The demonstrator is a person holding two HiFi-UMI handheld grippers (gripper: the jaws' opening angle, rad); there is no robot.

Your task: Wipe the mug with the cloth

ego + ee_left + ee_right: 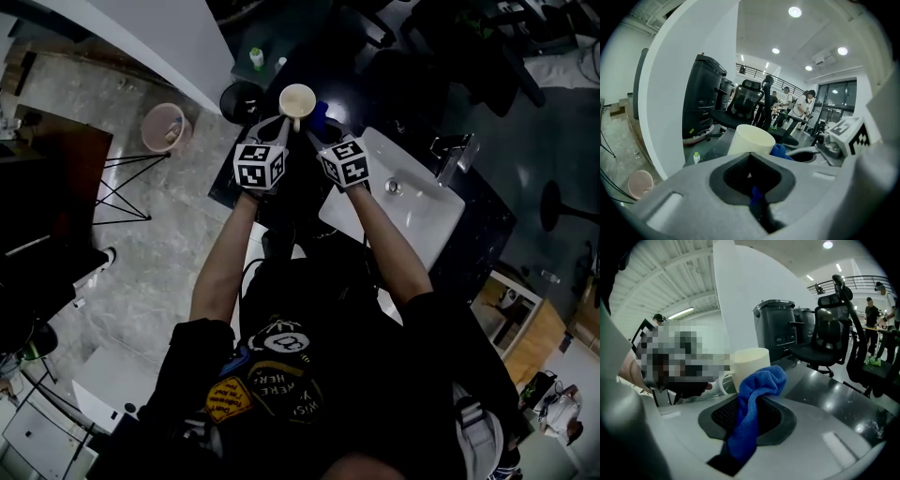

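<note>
A cream mug (297, 97) hangs in the air above the dark counter, between my two grippers. My left gripper (284, 124) is shut on the mug's handle; in its own view the mug (750, 139) rises just past the closed jaws of the left gripper (751, 176). My right gripper (314, 131) is shut on a blue cloth (757, 390). The cloth bunches out of the right gripper (745, 423) and its top touches the side of the mug (750, 363). A bit of the cloth (780, 151) shows beside the mug in the left gripper view.
A white sink (412, 206) with a faucet (455, 155) lies to the right, set in a dark counter. A pink bin (164, 127) stands on the floor at left. A green-capped bottle (255, 58) and a black round object (242, 98) sit behind the mug. Office chairs (745, 101) stand beyond.
</note>
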